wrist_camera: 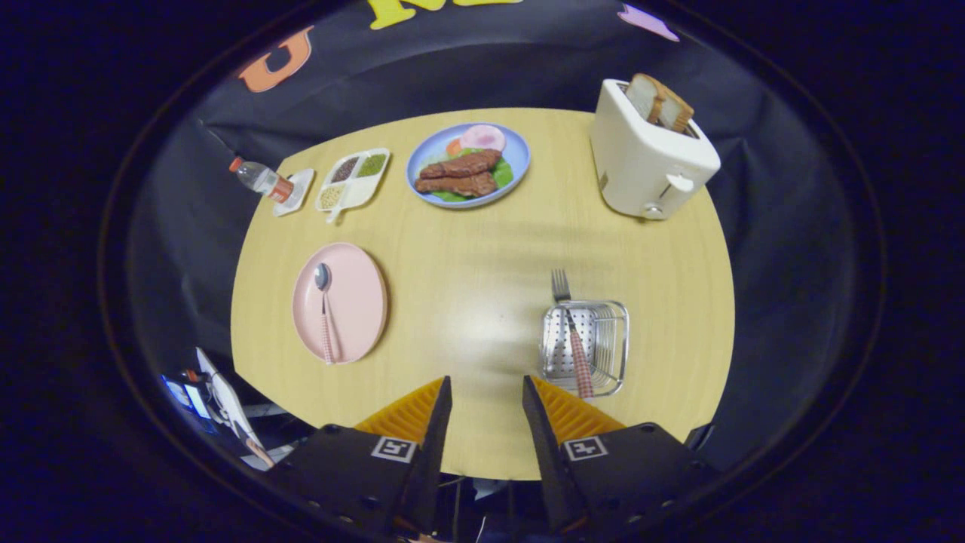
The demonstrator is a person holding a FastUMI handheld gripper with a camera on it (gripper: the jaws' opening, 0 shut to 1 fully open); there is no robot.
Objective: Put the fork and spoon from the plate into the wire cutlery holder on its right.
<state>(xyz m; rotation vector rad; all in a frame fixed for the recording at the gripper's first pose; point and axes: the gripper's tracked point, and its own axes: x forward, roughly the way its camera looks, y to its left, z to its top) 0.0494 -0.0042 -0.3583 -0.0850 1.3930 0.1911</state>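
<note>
So the fork [571, 332] was already in the wire cutlery holder [612, 362], lying across its left half with the checked handle pointing back toward the fingers and the tines poking out past the far rim onto the table. Looked like half the job was done. The spoon [325, 313] was what was left: it lay on the pink plate [362, 302], bowl at the far end, checked handle running toward the near rim, well off to the left of the holder.

My read is that the spoon pickup was the step in hand. The next move would call for swinging left over the plate, coming down on that thin handle and pinching it across its width, which seemed fiddly since it lay flat on the plate.

The gripper [486, 396] hung above the near edge of the wooden table [467, 249], fingers spread moderately apart with bare tabletop between them, gripping nothing and touching nothing.

Further out: a blue plate of steak and egg [467, 164] at the far side, a white toaster [650, 154] with bread slices sticking up on the right, a divided dish of beans [353, 181], and a small bottle [260, 179] at far left.
</note>
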